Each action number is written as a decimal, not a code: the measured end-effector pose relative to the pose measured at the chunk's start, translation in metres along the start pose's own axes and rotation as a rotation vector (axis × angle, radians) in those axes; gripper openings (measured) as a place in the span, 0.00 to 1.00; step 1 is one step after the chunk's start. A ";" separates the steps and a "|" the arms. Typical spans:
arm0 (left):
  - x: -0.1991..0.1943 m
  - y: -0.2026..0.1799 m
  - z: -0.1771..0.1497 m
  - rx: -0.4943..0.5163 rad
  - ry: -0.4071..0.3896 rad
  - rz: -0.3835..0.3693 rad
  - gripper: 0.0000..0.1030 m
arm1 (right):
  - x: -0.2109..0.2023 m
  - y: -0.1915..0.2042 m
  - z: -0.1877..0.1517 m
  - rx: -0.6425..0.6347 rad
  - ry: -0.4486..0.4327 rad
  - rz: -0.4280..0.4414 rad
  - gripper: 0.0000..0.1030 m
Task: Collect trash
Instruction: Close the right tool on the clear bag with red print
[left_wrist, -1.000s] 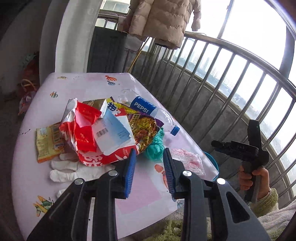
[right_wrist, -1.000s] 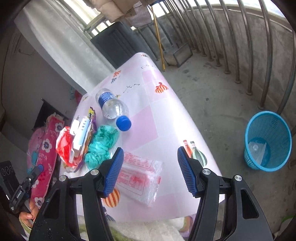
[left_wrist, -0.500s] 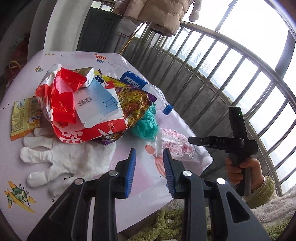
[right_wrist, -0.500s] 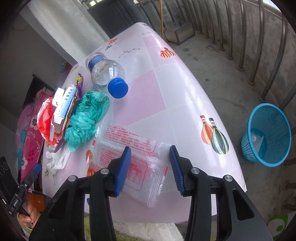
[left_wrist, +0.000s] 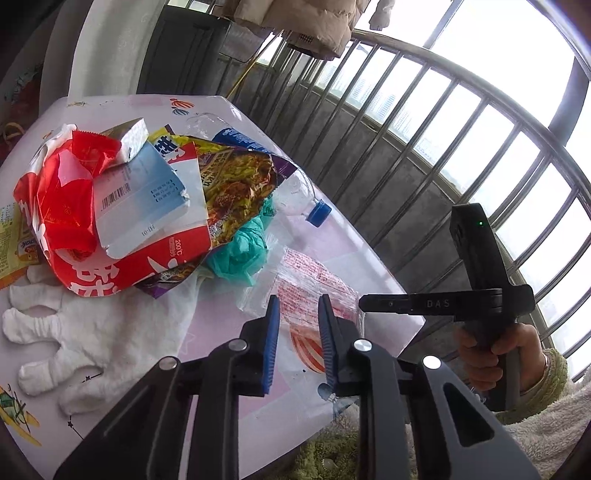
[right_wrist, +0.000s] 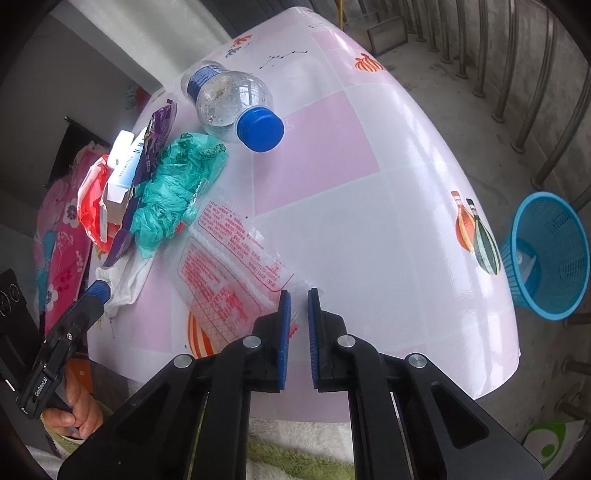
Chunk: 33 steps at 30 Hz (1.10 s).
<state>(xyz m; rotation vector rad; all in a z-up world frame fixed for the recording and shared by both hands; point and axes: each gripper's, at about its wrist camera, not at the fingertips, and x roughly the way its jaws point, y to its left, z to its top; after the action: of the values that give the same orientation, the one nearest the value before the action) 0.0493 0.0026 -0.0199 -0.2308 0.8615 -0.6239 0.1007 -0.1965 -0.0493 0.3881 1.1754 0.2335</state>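
Observation:
A clear plastic wrapper with red print (right_wrist: 229, 266) lies on the pink-and-white table (right_wrist: 369, 206) near its front edge; it also shows in the left wrist view (left_wrist: 314, 284). My right gripper (right_wrist: 298, 295) has its jaws almost closed over the wrapper's near corner, with a thin gap still between the pads. My left gripper (left_wrist: 297, 306) is open a little and empty, hovering just in front of the wrapper. A pile of snack bags and a carton (left_wrist: 122, 206), a teal plastic bag (right_wrist: 177, 188), a Pepsi bottle with a blue cap (right_wrist: 236, 107) and a white glove (left_wrist: 74, 332) lie behind.
A blue mesh waste basket (right_wrist: 550, 254) stands on the concrete floor right of the table, with some trash inside. A metal balcony railing (left_wrist: 443, 147) runs along the far side. A coat hangs above the rail.
My right gripper moved down to the wrapper and its jaws narrowed from wide open to almost closed. My left gripper moved forward and right towards the wrapper.

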 end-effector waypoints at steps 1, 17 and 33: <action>0.003 0.000 -0.001 -0.003 0.007 -0.002 0.17 | 0.001 0.002 -0.001 0.000 0.005 0.005 0.07; 0.017 0.026 -0.012 -0.110 0.068 0.003 0.07 | 0.019 0.037 -0.025 -0.016 0.112 0.102 0.05; 0.001 0.040 -0.016 -0.156 0.041 0.010 0.07 | 0.014 0.061 -0.027 -0.092 0.129 0.176 0.19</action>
<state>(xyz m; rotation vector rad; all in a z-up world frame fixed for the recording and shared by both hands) 0.0540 0.0349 -0.0482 -0.3557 0.9520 -0.5544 0.0822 -0.1309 -0.0448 0.4004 1.2527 0.4703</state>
